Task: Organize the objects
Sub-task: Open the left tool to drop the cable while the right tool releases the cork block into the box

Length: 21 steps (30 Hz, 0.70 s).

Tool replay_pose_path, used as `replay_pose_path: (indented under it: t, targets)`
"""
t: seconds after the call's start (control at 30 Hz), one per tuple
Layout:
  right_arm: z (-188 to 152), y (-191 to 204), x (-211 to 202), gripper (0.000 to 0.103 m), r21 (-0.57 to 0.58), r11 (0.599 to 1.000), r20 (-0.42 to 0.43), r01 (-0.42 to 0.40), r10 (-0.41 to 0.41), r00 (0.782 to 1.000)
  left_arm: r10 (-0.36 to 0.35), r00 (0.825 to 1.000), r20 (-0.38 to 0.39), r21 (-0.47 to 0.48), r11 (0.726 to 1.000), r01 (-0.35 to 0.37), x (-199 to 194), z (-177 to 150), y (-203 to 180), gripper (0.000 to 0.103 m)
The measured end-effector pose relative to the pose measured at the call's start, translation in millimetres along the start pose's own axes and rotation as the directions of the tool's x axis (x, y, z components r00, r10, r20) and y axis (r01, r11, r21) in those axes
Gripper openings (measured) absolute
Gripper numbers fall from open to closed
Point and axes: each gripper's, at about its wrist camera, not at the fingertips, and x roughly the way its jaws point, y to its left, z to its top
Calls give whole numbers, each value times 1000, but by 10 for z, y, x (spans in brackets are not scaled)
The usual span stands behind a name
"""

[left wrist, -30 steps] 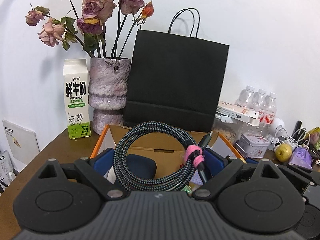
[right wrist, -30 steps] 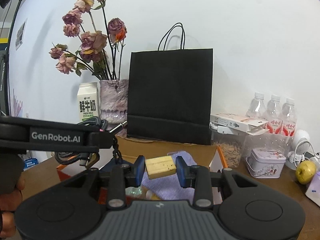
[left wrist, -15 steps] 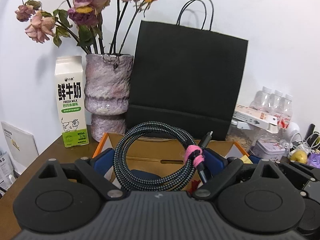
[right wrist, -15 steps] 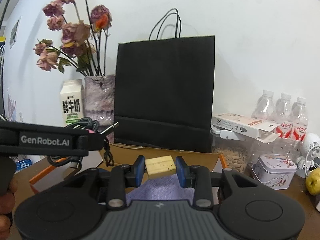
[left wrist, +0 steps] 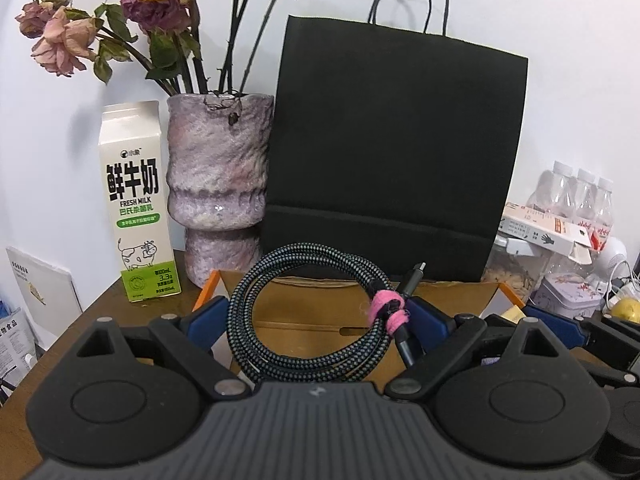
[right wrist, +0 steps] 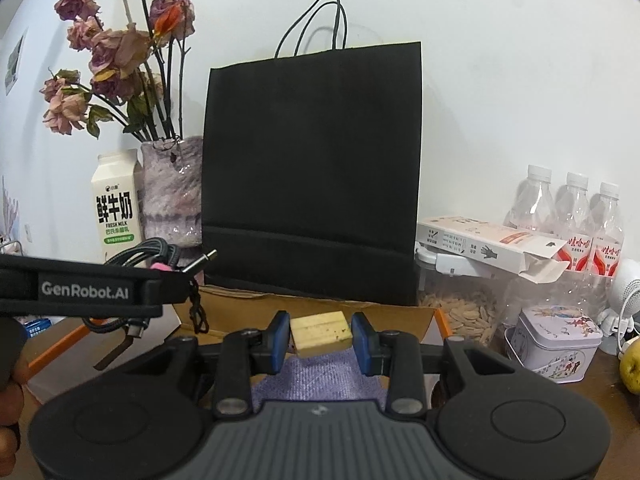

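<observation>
My left gripper (left wrist: pixel 316 316) is shut on a coiled braided cable (left wrist: pixel 308 316) bound with a pink tie (left wrist: pixel 386 308), held above an open cardboard box (left wrist: pixel 360 304). My right gripper (right wrist: pixel 320 336) is shut on a small wooden block (right wrist: pixel 321 333) above the same box (right wrist: pixel 304 312), over a purple cloth (right wrist: pixel 320 380) lying in it. The left gripper with the cable (right wrist: pixel 144 264) shows at the left of the right wrist view. A tall black paper bag (left wrist: pixel 392 152) stands right behind the box.
A milk carton (left wrist: pixel 136 204) and a purple vase of dried roses (left wrist: pixel 218 184) stand at the back left. At the right are water bottles (right wrist: pixel 568 216), a white carton (right wrist: pixel 492 246) on a seed jar (right wrist: pixel 460 308), a tin (right wrist: pixel 556 340) and a yellow fruit (right wrist: pixel 632 364).
Both grippers have moved forward and up toward the black bag, each still holding its object. The bag and vase look larger and the box sits lower in view.
</observation>
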Motion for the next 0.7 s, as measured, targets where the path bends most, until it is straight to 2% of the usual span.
replay_pose_path:
  t: [0.27, 0.3, 0.37, 0.4, 0.43, 0.7]
  targets:
    - [-39, -13, 62, 33, -4, 1000, -44, 3, -3, 999, -6, 1000, -6, 17, 1000, 6, 33, -65, -51, 97]
    - [-44, -16, 70, 37, -6, 1000, -50, 5, -6, 999, 2, 1000, 5, 10, 1000, -2, 30, -70, -44, 101]
    - [-50, -26, 78, 68, 4, 1000, -59, 11, -11, 998, 18, 999, 29, -6, 1000, -18, 12, -71, -20, 103]
    - [-56, -25, 77, 97, 6, 1000, -55, 18, -17, 998, 23, 999, 33, -16, 1000, -23, 12, -69, -8, 103]
    - [-61, -16, 72, 103, -1, 1000, -46, 29, -29, 999, 22, 999, 29, -21, 1000, -22, 17, -65, 1, 103]
    - [-65, 14, 61, 103, -18, 999, -48, 31, -32, 998, 19, 1000, 15, -29, 999, -18, 27, -49, 29, 103]
